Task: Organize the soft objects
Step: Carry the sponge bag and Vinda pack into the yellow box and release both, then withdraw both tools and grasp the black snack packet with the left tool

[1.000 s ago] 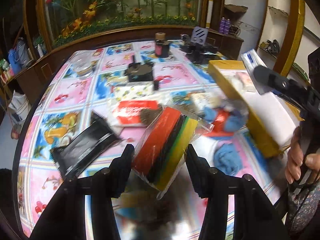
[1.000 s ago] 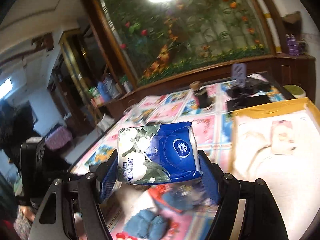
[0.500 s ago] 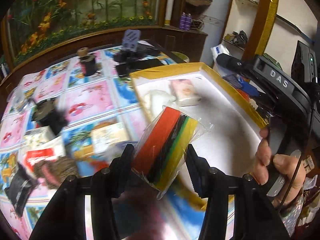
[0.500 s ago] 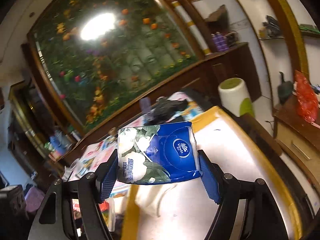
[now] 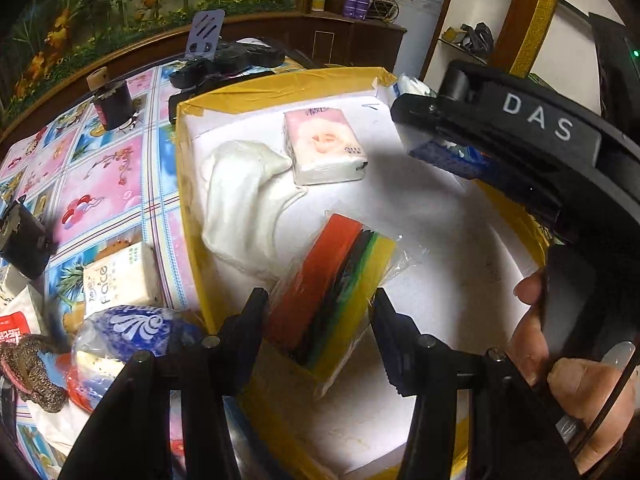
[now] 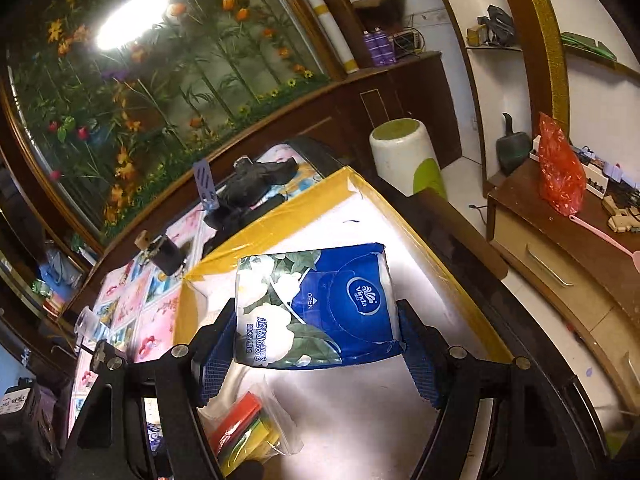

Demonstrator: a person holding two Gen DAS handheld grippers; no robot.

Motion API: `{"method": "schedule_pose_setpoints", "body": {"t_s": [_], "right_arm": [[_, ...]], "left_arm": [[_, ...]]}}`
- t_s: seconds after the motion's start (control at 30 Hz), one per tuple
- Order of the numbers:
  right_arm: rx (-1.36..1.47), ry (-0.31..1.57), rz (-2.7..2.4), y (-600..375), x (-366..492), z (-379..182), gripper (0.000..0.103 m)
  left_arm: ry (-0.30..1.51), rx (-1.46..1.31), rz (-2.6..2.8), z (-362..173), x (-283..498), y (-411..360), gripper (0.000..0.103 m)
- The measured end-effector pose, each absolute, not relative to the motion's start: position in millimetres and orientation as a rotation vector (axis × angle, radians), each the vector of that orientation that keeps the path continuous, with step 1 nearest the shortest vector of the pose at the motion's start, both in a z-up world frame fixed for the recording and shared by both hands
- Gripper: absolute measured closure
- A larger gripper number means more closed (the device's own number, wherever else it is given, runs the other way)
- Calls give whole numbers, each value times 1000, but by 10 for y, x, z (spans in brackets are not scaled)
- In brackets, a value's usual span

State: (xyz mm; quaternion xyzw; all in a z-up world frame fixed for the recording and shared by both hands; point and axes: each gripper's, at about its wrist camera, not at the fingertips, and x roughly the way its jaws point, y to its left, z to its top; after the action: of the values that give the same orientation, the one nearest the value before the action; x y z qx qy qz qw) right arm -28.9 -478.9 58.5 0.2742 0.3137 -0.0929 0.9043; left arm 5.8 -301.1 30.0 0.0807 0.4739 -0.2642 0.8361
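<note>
Over the box (image 5: 280, 92), a bagged red-black-yellow sponge pack (image 5: 332, 288) tilts.

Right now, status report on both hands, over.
Left hand-held gripper shut on sponge pack. Right hand-held gripper shut on tissue pack. Both over box.

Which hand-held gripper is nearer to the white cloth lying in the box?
Left. The left hand-held gripper, holding the sponge pack, is just beside the white cloth. The right hand-held gripper, holding the tissue pack, is over the box's far side.
</note>
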Motion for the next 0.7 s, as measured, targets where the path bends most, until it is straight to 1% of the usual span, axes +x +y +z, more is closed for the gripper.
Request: {"method": "schedule_pose_setpoints", "body": {"t_s": [0.1,0.17,0.23,0.47,0.57,0.7], "right_arm": [[570,645,-197,-4794,-316,562,23],[570,636,-196,-4803,-286,551,20],[569,627,-200,-4790,-310,557,14],[587,565,-172,-4771,-400,629,13],[594,532,-160,-4773,-450,660,13],[596,488,-135,-4751,-517,721,13]], "left_arm": [[996,181,-558,289,54,-3022,52],[995,178,-558,289,55,-3017,52],[998,169,-562,296,60,-3008,51],[997,153,-578,345,18,-2985,51],[983,153,-588,392,-24,-2970,45],[967,157,-595,447,-85,-2922,44]]}}
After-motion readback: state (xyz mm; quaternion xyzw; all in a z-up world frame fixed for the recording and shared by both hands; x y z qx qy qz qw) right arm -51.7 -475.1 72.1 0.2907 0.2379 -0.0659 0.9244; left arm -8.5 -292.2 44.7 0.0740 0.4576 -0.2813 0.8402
